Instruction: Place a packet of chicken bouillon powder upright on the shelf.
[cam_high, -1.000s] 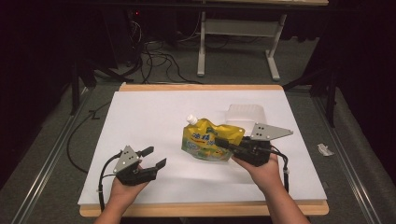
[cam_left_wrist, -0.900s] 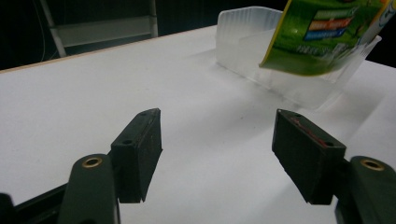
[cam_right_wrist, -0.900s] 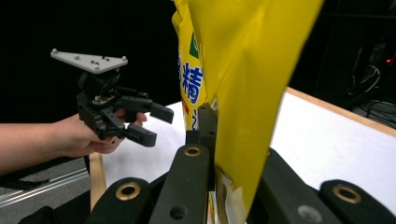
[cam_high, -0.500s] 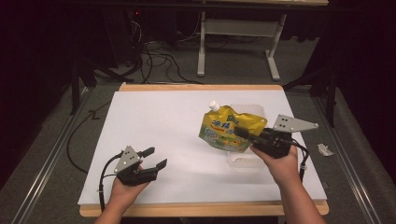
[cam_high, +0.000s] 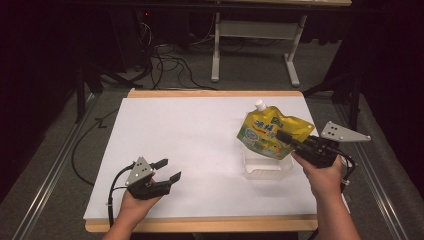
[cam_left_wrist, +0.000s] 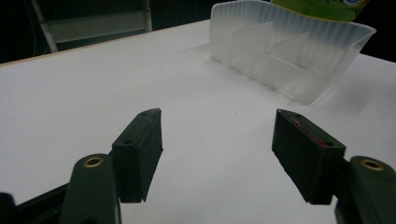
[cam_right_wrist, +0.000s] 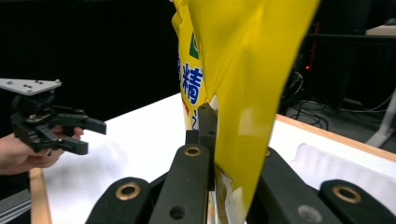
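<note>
A yellow and green spouted pouch (cam_high: 267, 131) with a white cap hangs in the air at the table's right, and my right gripper (cam_high: 283, 136) is shut on its edge. In the right gripper view the pouch (cam_right_wrist: 233, 79) rises between the closed jaws. Right under it stands a clear plastic tray (cam_high: 267, 166) with dividers, also seen in the left gripper view as a ribbed tray (cam_left_wrist: 289, 51) ahead and to the right. My left gripper (cam_high: 167, 170) rests low at the front left, open and empty, its fingers (cam_left_wrist: 140, 149) spread over bare white table.
The white table top (cam_high: 190, 135) has a wooden rim. Beyond the far edge are a metal table frame (cam_high: 255, 30) and cables on the floor. Rails run along the left and right sides. My left gripper (cam_right_wrist: 91, 135) shows far off in the right gripper view.
My right gripper has carried the pouch to the right and up, from the table's middle to above the clear tray. The left gripper has stayed put.
</note>
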